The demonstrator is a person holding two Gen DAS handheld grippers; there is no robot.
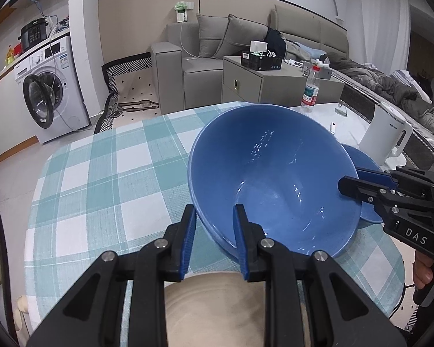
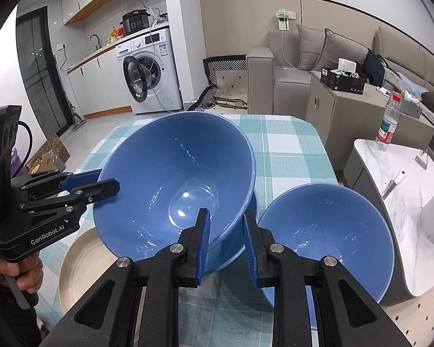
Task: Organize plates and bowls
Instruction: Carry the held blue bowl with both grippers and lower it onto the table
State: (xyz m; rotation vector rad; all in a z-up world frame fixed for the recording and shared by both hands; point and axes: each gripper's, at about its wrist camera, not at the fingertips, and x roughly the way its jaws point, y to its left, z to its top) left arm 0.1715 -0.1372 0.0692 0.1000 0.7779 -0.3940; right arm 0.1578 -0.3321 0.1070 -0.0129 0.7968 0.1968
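A large blue bowl (image 1: 275, 173) (image 2: 173, 185) is tilted above the checked tablecloth. My left gripper (image 1: 214, 231) straddles its near rim, one finger inside and one outside; it also shows in the right wrist view (image 2: 101, 185) on the bowl's left rim. My right gripper (image 2: 225, 237) straddles the opposite rim, jaws apart; it also shows in the left wrist view (image 1: 353, 179). A smaller blue bowl (image 2: 327, 237) (image 1: 364, 167) sits to the right. A beige plate (image 1: 217, 303) (image 2: 84, 263) lies under the left gripper.
The table with the checked cloth (image 1: 101, 179) ends at a far edge. A white side table (image 2: 405, 202) at the right holds a white kettle (image 1: 384, 133) and a water bottle (image 1: 311, 86). A sofa and a washing machine stand beyond.
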